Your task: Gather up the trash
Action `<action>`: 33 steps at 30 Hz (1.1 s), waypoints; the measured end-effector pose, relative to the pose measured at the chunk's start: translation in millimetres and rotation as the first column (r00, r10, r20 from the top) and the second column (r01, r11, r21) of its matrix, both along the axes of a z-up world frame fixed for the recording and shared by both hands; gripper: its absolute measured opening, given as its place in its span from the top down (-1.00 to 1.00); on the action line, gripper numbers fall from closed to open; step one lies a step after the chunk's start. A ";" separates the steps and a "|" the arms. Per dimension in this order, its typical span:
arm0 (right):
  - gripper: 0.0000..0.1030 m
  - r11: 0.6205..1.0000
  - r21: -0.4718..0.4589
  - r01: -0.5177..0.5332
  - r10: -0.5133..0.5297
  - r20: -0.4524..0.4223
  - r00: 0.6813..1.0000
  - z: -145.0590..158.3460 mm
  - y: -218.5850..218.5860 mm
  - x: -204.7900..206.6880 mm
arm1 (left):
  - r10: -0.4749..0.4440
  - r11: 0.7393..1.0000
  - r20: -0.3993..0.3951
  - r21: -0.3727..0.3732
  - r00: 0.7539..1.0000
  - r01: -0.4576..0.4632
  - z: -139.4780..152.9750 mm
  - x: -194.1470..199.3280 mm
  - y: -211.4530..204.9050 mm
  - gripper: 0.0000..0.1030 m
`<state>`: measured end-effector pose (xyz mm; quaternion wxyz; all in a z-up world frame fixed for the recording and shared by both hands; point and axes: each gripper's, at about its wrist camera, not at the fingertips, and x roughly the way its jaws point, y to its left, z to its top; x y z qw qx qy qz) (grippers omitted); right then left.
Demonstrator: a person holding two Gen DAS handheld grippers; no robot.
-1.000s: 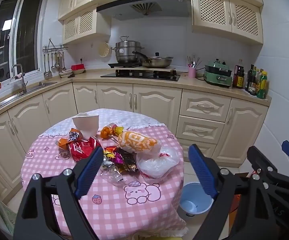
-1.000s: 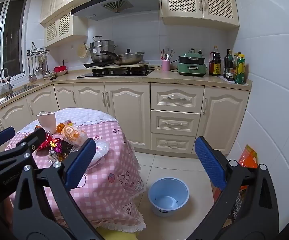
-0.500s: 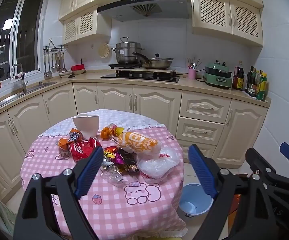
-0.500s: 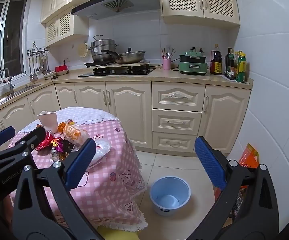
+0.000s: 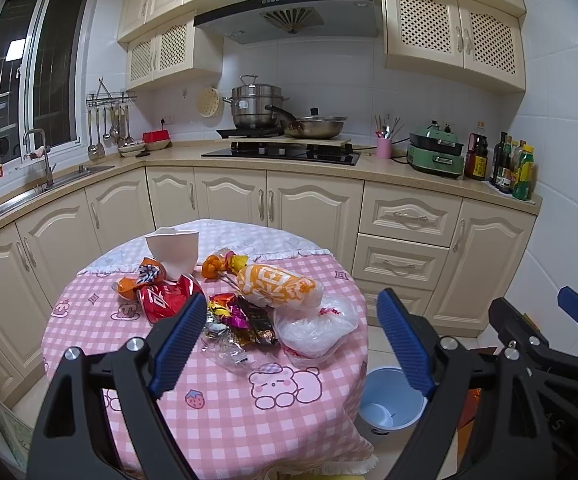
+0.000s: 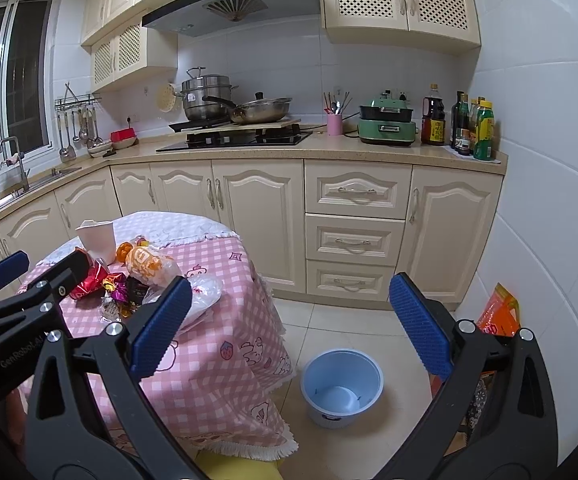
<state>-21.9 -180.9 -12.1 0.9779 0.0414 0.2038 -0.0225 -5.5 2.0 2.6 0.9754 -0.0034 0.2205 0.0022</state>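
A heap of trash lies on the round table (image 5: 217, 408): a white paper cup (image 5: 173, 249), a red wrapper (image 5: 161, 296), an orange-and-white bag (image 5: 277, 286), shiny candy wrappers (image 5: 237, 318), and a clear plastic bag (image 5: 315, 326). My left gripper (image 5: 291, 340) hovers open above the table's near side, nothing between its fingers. My right gripper (image 6: 291, 324) is open too, held to the right of the table over the floor. A pale blue bin (image 6: 341, 384) stands empty on the floor beside the table; the same bin (image 5: 391, 400) shows in the left wrist view.
Cream cabinets (image 6: 353, 232) and a countertop with stove, pots and bottles (image 6: 473, 128) run behind the table. An orange bag (image 6: 499, 312) leans by the right wall. Tiled floor (image 6: 329, 320) lies between table and cabinets.
Both views have shifted only slightly; the right gripper drifted a little rightward. Both grippers stay open and the trash has not moved.
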 end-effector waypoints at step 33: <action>-0.88 1.000 0.002 0.008 -0.007 -0.027 1.000 -2.8 -6.0 4.1 | -0.006 1.000 -0.013 -0.003 1.000 0.006 -6.5 5.9 -2.7 -0.64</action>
